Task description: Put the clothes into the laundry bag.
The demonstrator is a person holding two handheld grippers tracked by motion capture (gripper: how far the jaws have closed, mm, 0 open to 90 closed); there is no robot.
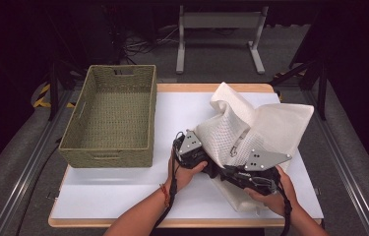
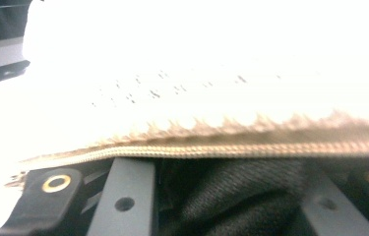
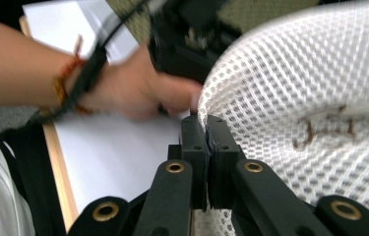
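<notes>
A white mesh bag point(image 1: 270, 123) lies bunched on the right half of the white table point(image 1: 123, 187), with one part raised in a peak. My right gripper point(image 1: 221, 171) reaches in from the right, shut on the bag's mesh edge point(image 3: 251, 98); its jaws point(image 3: 206, 123) meet tightly. My left gripper point(image 1: 205, 158) is at the bag's left edge. In the left gripper view the bag's tan zipper seam point(image 2: 251, 149) lies across the grey fingers point(image 2: 123, 191) and hides their tips. The left hand point(image 3: 138, 93) shows just ahead in the right gripper view.
A green woven basket point(image 1: 74, 128) stands empty on the table's left half, close to the left hand. The wooden table edge point(image 1: 98, 222) runs along the front. A grey metal stand point(image 1: 219, 22) is on the floor behind the table.
</notes>
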